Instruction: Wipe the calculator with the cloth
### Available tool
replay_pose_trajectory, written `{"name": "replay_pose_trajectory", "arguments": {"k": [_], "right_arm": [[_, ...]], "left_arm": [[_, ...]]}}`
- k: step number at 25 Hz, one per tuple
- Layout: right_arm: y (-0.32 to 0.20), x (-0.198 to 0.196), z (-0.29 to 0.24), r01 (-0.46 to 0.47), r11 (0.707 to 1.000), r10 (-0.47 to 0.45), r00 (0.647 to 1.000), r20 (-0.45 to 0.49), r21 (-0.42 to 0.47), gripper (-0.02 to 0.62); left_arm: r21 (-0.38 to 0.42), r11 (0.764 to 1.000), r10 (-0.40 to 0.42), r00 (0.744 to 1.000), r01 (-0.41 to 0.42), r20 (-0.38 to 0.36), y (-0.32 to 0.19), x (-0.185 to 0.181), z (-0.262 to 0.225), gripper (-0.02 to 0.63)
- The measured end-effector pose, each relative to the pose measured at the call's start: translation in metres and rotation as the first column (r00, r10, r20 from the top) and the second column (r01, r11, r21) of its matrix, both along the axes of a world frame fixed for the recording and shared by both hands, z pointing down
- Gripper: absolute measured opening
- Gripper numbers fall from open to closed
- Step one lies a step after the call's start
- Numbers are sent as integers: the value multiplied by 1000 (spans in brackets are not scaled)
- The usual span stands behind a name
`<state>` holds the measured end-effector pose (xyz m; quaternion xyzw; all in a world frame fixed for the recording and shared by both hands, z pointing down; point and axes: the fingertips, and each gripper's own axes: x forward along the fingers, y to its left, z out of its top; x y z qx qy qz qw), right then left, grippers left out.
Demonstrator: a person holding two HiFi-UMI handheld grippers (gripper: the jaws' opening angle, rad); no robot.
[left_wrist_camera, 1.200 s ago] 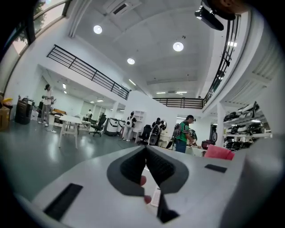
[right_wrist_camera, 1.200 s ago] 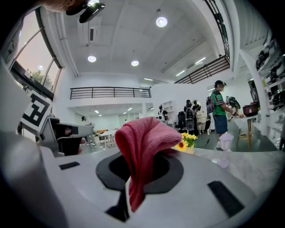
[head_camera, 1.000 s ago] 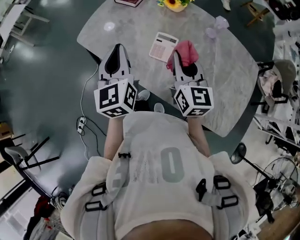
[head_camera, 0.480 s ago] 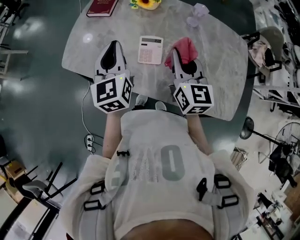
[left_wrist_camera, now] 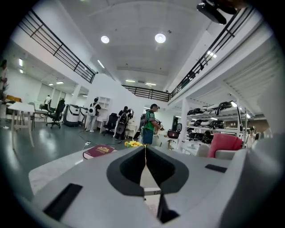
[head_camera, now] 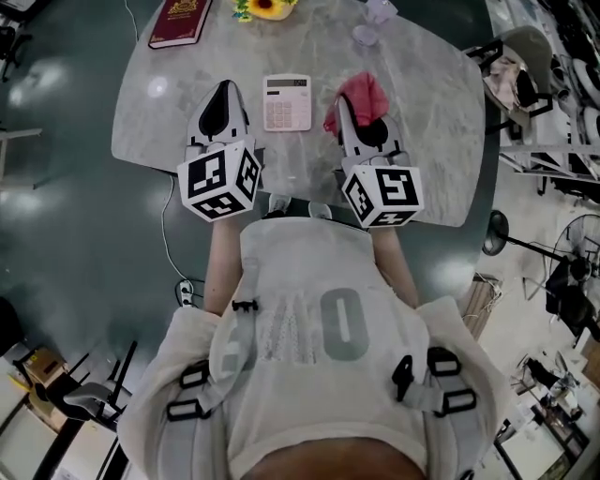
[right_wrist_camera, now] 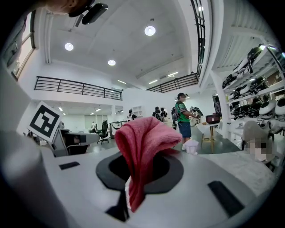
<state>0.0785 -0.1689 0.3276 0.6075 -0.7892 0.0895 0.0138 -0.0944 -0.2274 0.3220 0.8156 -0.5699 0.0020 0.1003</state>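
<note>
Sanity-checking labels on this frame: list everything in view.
grey marbled table: one, grey, under both grippers
white calculator with pinkish keys: one, flat on the table, between the grippers
pink cloth: one, pinched in the right gripper
maroon book: one, table's far left
yellow flower: one, table's far edge
pale translucent items: two, far right of the table, kind unclear
bystanders: several, mixed colours, background floor
left gripper: one, grey, shut, empty, left of the calculator
right gripper: one, grey, shut on the cloth
person's pale sweatshirt: one, foreground
</note>
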Motion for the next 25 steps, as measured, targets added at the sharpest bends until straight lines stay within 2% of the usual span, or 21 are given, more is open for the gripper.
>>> {"name": "replay_pose_trajectory", "arguments": {"k": [2,3,5,6,8,14,18,22,25], "right_arm": [[0,3,0,-9,1000,9,1000,1,-2,55],[1,6,0,-14,1000,14,1000,2,-3,55],[2,10,0,-20,1000,20,1000,5,-7,55],[2,12,1,-23,1000,23,1000,7,-9,55],[4,14,3,-25,1000,25,1000,8,-13,55],[2,17,3,-29,1000,29,1000,10,-10,55],[3,17,2,-28,1000,28,1000,10,-14,55],[1,13,8,-23,999,23,1000,7,-30,55],[1,13,11,-22,999,22,1000,2,-41,55]], "left_arm": [[19,999,33,999,-33,-18,-1,5,-3,25],[30,998,55,998,-54,-26,-1,9,-5,47],[52,994,97,994,-95,-51,-2,18,-10,252],[58,993,108,992,-105,-63,-3,22,-12,297],[58,992,115,991,-111,-71,-4,26,-11,347],[25,994,110,992,-109,-53,-6,29,-2,377],[-34,996,82,994,-85,-76,-11,19,11,377],[-154,987,45,999,-48,-20,-25,6,63,377],[-274,962,20,1000,-12,24,-28,-5,115,377]]}}
